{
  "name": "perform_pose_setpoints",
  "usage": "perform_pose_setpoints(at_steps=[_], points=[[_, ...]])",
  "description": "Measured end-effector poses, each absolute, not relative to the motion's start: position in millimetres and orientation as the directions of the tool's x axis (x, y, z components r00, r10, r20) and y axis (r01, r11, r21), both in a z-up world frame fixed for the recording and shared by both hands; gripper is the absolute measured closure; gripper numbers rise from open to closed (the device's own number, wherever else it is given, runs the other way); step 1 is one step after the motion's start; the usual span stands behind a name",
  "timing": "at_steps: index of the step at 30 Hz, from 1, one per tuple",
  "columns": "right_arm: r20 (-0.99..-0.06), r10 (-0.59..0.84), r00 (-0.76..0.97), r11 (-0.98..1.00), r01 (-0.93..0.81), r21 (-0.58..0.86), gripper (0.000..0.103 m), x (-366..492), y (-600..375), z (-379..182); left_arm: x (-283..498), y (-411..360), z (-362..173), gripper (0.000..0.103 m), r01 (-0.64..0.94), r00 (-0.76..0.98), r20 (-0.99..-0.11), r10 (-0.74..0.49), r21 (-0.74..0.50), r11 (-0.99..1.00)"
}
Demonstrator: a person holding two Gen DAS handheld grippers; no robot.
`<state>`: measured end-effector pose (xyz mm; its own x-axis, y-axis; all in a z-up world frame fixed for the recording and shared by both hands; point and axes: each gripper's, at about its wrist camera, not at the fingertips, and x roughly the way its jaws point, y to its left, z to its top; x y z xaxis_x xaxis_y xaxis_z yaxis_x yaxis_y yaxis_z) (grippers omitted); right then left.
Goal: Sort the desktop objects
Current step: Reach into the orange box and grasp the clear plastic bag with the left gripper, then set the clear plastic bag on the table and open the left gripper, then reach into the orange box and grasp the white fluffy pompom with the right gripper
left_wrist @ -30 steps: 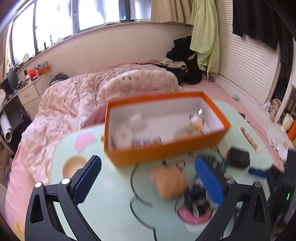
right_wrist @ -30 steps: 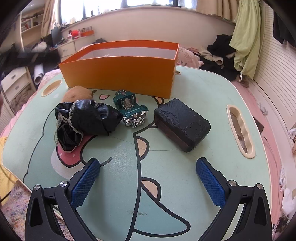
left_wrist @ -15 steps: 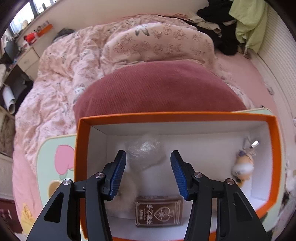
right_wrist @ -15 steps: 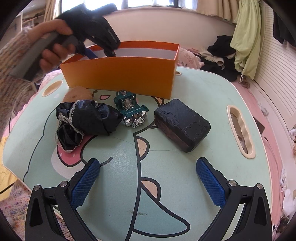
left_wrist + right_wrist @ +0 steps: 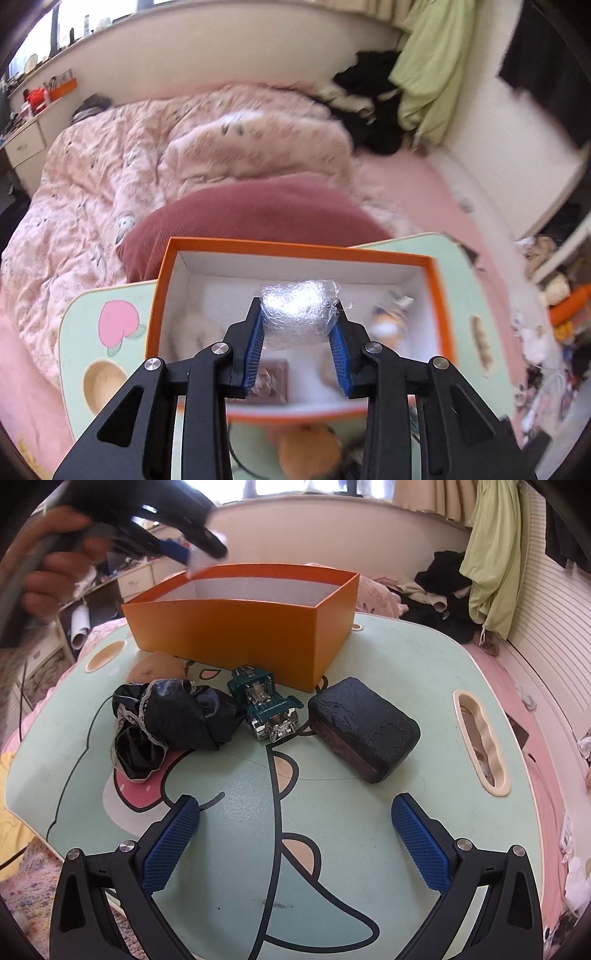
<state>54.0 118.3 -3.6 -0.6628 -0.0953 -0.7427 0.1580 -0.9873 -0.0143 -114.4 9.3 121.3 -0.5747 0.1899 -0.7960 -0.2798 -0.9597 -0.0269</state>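
The left tool [image 5: 297, 332] is clenched on a crinkled clear plastic ball [image 5: 297, 314], both blue pads pressing its sides, and holds it above the open orange box [image 5: 441, 314]. The right wrist view shows the same tool blurred over the box's far left corner, gripped by a hand [image 5: 48, 565]. Inside the box lie a small card box [image 5: 271, 380] near the front wall, a pale fluffy thing [image 5: 192, 332] on the left and a small orange-and-white charm [image 5: 388, 321] on the right; blur hides their detail.

The right tool [image 5: 295, 842] is released, its pads wide apart with nothing between them, and hovers over the near part of the desk [image 5: 388, 664]. In front of the box on the desk sit a black lace-trimmed cloth [image 5: 173, 723], a green toy car [image 5: 266, 709] just beside it, and a black case [image 5: 364, 727] to the right. An orange plush [image 5: 155, 668] lies against the box's front, behind the cloth.
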Motion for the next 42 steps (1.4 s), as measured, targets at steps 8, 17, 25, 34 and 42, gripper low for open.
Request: perform_pose_setpoints(at_steps=[8, 17, 25, 34, 42], points=[[-0.743, -0.093, -0.663, -0.988, 0.156, -0.016, 0.0, 55.6, 117.3, -4.0, -27.8, -43.9, 73.4, 0.068, -0.182, -0.583, -0.809, 0.075, 0.041, -0.982], [-0.741, -0.092, -0.665, -0.988, 0.155, -0.017, 0.0, 56.8, 116.9, -4.0, -22.9, -20.0, 27.2, 0.06, -0.203, -0.589, -0.802, 0.099, 0.028, -0.979], [-0.741, -0.091, -0.665, -0.988, 0.154, -0.017, 0.0, 56.9, 116.7, -3.7, 14.7, -36.0, 38.9, 0.019, -0.208, -0.682, -0.718, 0.142, 0.005, -0.978], [-0.741, -0.087, -0.665, -0.988, 0.153, -0.021, 0.0, 57.3, 116.4, -4.0, 38.6, -28.0, -2.4, 0.004, -0.259, -0.677, -0.735, 0.048, 0.177, -0.95], [-0.748, -0.073, -0.66, -0.99, 0.136, -0.023, 0.0, 58.6, 119.9, -3.4, 32.8, -28.0, -3.4, 0.0, -0.262, -0.671, -0.74, 0.052, 0.171, -0.95]])
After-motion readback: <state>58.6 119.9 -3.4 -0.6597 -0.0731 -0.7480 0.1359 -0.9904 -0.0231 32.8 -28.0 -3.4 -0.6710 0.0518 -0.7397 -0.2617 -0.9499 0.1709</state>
